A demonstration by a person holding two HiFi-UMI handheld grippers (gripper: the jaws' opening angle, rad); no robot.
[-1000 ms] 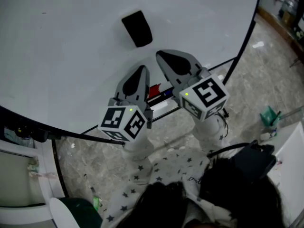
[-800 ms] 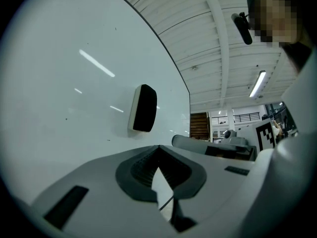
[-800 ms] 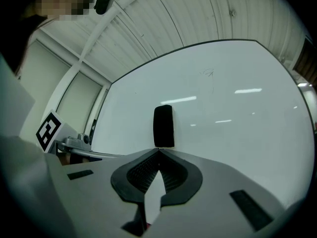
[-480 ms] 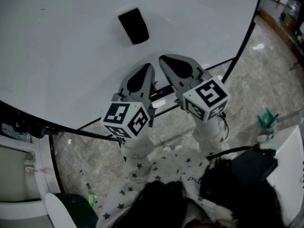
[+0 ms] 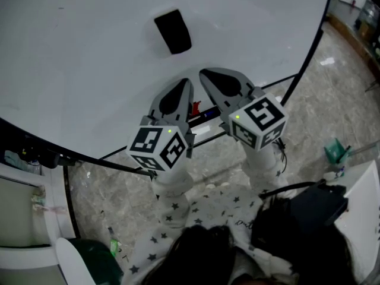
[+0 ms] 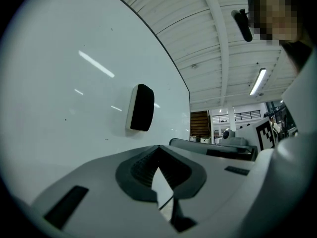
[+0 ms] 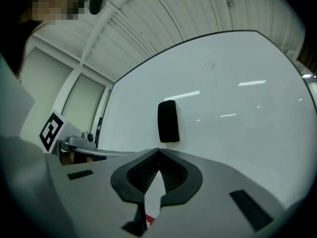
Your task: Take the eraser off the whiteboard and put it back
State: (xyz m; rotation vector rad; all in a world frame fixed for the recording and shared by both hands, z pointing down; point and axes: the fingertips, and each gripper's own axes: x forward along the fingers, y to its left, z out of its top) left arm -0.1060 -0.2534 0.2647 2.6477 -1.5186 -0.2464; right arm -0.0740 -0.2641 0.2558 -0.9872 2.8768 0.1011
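Note:
A black eraser [image 5: 173, 31] clings to the white whiteboard [image 5: 89, 58], above and ahead of both grippers. It also shows as the eraser [image 6: 141, 107] in the left gripper view and the eraser [image 7: 168, 121] in the right gripper view. My left gripper [image 5: 183, 84] points at the board just below the eraser, jaws shut with nothing between them. My right gripper [image 5: 204, 75] sits right beside it, also shut and empty. Neither gripper touches the eraser. The tips meet at the left gripper [image 6: 158, 148] and the right gripper [image 7: 158, 150].
Red and blue markers [image 5: 199, 109] lie on the board's tray below the grippers. The board's black frame [image 5: 309, 46] runs down the right side. A marbled floor [image 5: 332, 94] lies to the right, with a green object [image 5: 336, 149] on it.
The left gripper has moved up toward the board, closing in beside the right gripper. The eraser stays on the board.

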